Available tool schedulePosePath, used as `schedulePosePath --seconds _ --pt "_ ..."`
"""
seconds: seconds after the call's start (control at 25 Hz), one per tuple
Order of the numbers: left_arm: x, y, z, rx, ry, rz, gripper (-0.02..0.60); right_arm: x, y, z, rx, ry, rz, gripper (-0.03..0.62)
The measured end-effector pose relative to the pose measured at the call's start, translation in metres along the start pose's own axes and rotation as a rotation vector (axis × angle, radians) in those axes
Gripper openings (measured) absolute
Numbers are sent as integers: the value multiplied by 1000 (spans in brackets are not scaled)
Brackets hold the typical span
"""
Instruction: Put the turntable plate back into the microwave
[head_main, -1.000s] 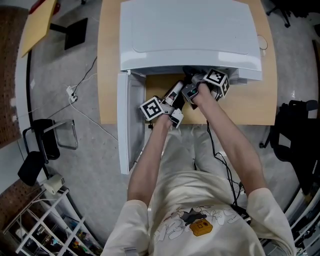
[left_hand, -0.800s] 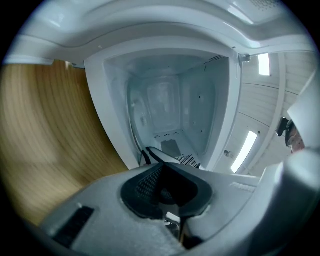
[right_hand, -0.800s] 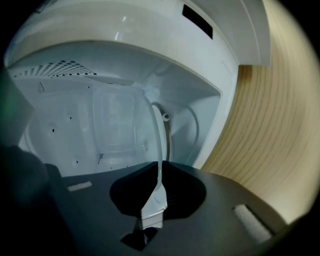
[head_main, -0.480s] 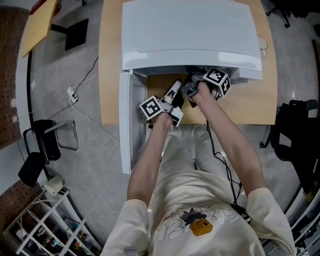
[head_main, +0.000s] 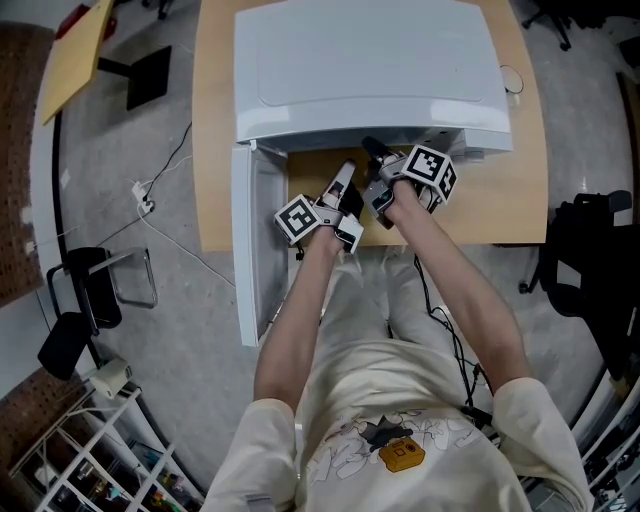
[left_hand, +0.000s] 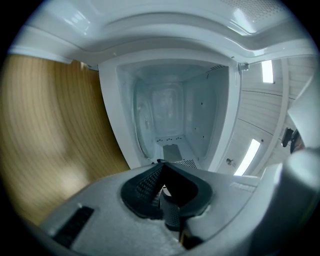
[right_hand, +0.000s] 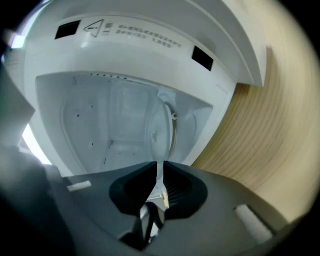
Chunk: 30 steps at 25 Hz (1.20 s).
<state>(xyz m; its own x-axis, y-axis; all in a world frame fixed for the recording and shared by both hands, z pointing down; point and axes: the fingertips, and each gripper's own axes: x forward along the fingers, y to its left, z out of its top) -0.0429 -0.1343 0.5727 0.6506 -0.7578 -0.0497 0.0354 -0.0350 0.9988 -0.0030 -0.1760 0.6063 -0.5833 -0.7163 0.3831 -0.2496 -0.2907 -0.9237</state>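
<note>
The plate (right_hand: 162, 127) is already inside the open microwave (head_main: 370, 70). It shows edge-on as a thin glass disc running straight ahead from the right gripper (right_hand: 159, 165) into the cavity, on the side nearest the tabletop (head_main: 510, 200), so it seems to lie flat and low. The right jaws have just been closing and now stand a sliver apart, pinching the plate's near rim. The left gripper (left_hand: 161, 165) is turned on its side at the opening. Its jaws are almost together, and the rim's arc runs into their tips, which looks like a grip. The coming move probably depends on easing the disc forward and down onto the floor. The head view hides the cavity and the plate under the microwave's top, but it shows the door (head_main: 255, 240) swung left.
</note>
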Motion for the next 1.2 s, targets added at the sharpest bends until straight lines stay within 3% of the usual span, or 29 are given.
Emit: schedulePosePath --seconds 0.12,0.24,0.36,0.56,0.64,0.84,0.96,1.2 --pt "-2 0 0 3 -13 6 -3 -2 7 -5 -166 46 17 59" --pt "-6 1 1 13 -28 10 -3 -3 13 -11 -221 68 42 126" --pt "-15 9 1 57 -31 45 -3 -9 9 1 -216 -1 15 92" --pt "-22 -8 -13 2 -38 15 -3 -1 -1 28 -196 -118 -79 84" --pt "-29 -8 -13 14 -43 20 -3 4 -4 33 -163 -151 -106 86" --pt "-42 -5 -11 4 -59 31 -3 18 -10 36 -93 -176 -130 93" --pt "-43 -8 -9 -15 -62 21 -3 21 -14 40 -79 -191 -166 42" --pt "-40 -7 -8 -7 -45 21 -3 19 -15 44 -52 -230 -186 38"
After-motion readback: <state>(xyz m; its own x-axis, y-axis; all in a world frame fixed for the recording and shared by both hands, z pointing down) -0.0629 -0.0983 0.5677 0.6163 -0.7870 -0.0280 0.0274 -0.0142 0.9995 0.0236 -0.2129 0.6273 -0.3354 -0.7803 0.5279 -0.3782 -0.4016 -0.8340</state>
